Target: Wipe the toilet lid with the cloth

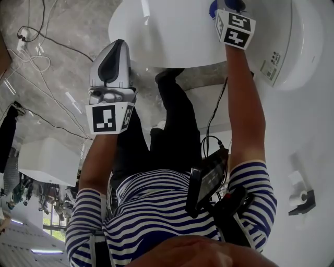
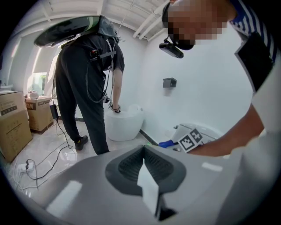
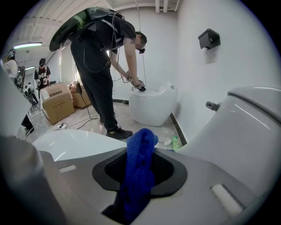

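Note:
The white toilet lid (image 1: 172, 31) is down, and its pale curve shows in the right gripper view (image 3: 74, 145). My right gripper (image 1: 225, 6) is over the lid's back end beside the tank (image 1: 292, 47), shut on a blue cloth (image 1: 213, 8). The cloth (image 3: 139, 171) hangs bunched between the jaws of the right gripper (image 3: 140, 184). My left gripper (image 1: 116, 46) is held off the lid near its front edge, jaws together with nothing in them. From the left gripper (image 2: 147, 176), I see the right gripper's marker cube (image 2: 191, 139) and the cloth (image 2: 167, 143).
Another person in black (image 3: 101, 66) bends over a second white toilet (image 3: 153, 105) along the wall. Cardboard boxes (image 3: 57, 103) stand behind, cables (image 1: 36, 57) trail on the floor, and a green bottle (image 3: 175, 143) lies by the wall. A black holder (image 3: 208, 38) is wall-mounted.

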{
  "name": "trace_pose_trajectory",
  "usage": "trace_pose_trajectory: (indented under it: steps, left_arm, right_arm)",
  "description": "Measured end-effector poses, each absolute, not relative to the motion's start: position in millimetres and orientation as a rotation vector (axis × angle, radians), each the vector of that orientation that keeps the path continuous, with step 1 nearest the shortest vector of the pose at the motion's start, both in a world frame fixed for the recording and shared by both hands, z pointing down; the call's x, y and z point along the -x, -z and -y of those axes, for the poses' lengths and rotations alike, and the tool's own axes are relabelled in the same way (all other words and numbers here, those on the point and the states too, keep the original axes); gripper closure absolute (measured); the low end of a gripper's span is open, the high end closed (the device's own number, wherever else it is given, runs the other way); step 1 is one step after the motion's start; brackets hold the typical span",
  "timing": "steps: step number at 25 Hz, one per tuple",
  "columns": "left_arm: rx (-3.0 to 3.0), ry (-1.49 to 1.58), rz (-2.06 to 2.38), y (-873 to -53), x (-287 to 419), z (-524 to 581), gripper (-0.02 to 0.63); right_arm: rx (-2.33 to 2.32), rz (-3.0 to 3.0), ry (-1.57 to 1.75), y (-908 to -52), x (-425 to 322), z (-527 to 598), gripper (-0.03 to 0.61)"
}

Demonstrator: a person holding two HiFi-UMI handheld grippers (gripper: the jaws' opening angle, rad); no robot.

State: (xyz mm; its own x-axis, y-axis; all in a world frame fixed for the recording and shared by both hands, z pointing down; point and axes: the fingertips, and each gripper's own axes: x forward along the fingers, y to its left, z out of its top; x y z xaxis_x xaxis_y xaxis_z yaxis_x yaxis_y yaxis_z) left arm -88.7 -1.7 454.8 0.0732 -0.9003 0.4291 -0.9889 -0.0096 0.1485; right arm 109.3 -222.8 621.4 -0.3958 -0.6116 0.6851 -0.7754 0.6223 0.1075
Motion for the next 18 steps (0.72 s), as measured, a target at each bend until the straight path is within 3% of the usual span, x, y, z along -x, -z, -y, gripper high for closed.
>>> trace_pose_trajectory:
  steps: [18]
  left_arm:
    - [-1.839, -0.257, 1.979, -448, 189, -54, 0.612]
  right_arm:
    - [-0.788, 2.223, -0.219, -629, 65, 146, 0.46]
